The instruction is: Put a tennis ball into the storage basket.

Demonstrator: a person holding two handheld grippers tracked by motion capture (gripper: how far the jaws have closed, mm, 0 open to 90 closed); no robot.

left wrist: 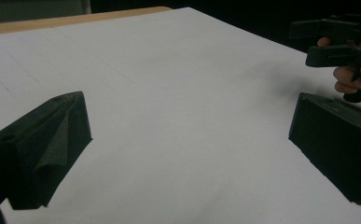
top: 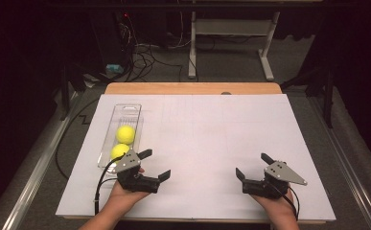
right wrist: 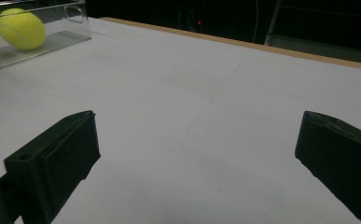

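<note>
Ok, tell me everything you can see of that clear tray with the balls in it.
The clear tray is a long, narrow, see-through container that looks like plastic, with low walls and a handle-like slot at its far end. It lies flat on the white table cover, near the left edge, running away from the person. Two yellow tennis balls sit in its near half, one behind the other and close together. The left gripper is beside its near end, jaws open; I cannot tell whether it touches the tray.
</note>
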